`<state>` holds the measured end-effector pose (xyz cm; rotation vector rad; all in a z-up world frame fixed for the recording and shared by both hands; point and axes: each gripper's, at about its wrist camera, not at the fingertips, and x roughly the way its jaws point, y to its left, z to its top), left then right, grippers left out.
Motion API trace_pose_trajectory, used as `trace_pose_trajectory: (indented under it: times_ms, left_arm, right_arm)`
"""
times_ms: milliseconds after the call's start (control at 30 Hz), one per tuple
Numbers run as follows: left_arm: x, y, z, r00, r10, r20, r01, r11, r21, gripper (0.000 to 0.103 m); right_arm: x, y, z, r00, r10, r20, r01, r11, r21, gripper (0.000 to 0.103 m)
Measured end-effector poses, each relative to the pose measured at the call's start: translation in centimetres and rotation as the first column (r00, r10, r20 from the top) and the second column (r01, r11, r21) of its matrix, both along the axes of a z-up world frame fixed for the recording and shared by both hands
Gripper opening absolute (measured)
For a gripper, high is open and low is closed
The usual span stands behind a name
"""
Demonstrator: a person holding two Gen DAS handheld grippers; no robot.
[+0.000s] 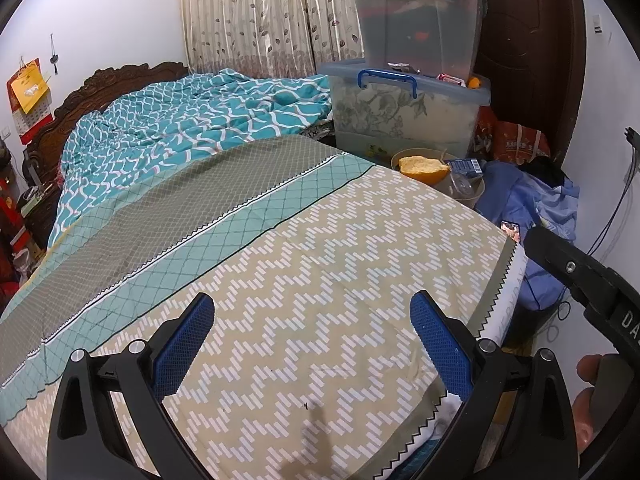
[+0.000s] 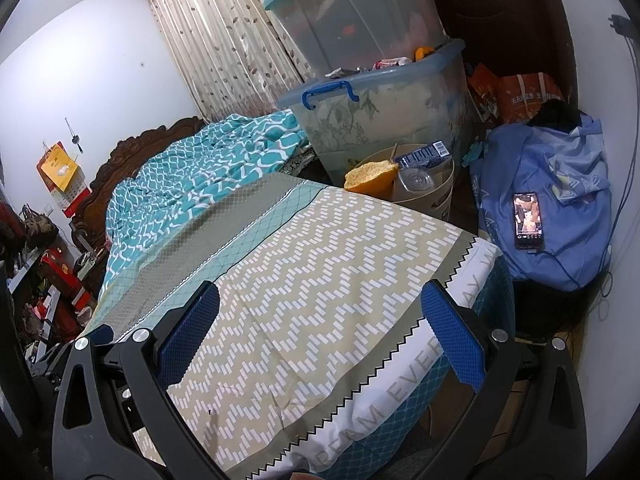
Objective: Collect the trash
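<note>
**Tools poised over bed, trash bin beyond the far corner**

Left tool (image 1: 312,344): blue-padded jaws spread wide, nothing between them, held above the zigzag-patterned bedspread (image 1: 320,280). Right tool (image 2: 320,332): jaws likewise spread and empty, over the same bedspread near its sawtooth-edged corner; in the left wrist view its black body enters at 4 o'clock.

Trash bin (image 2: 436,196): a beige round container off the bed's far corner, at 1 o'clock from both tools and well apart from them. Inside it sit a piece of orange peel (image 2: 370,178), a crushed clear bottle (image 2: 416,182) and a blue carton (image 2: 426,156).

Behind the bin, stacked clear storage boxes (image 1: 408,108). At 2 o'clock in the right wrist view, a blue cloth bundle (image 2: 568,216) with a lit phone (image 2: 529,220) lying on it. At 11 o'clock, a rumpled teal quilt (image 1: 192,120) against a carved headboard (image 1: 100,88).
</note>
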<state>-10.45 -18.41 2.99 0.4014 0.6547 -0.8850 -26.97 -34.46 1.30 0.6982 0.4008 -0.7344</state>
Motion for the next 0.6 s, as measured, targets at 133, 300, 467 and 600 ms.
trace_pose_trajectory:
  times_ms: [133, 300, 467, 600]
  left_arm:
    - [0.1, -0.7, 0.1, 1.0, -0.001, 0.014, 0.001, 1.0, 0.007, 0.094]
    - [0.5, -2.7, 0.3, 1.0, -0.008, 0.023, 0.007, 1.0, 0.023, 0.094]
    - [0.9, -5.6, 0.6, 0.999, -0.024, 0.021, 0.023, 0.999, 0.023, 0.094]
    - [1.1, -8.6, 0.5, 0.999, -0.037, 0.024, 0.036, 0.999, 0.034, 0.094]
  right_arm:
    - [-0.1, -0.6, -0.2, 1.0, -0.006, 0.003, 0.006, 1.0, 0.005, 0.1]
    - [-0.2, -2.6, -1.1, 1.0, -0.019, 0.003, 0.019, 0.999, 0.027, 0.1]
    - [-0.4, -5.4, -2.4, 0.999, -0.043, 0.001, 0.043, 0.997, 0.058, 0.1]
    - [-0.8, -8.3, -3.0, 0.997, -0.074, 0.0, 0.074, 0.995, 0.074, 0.1]
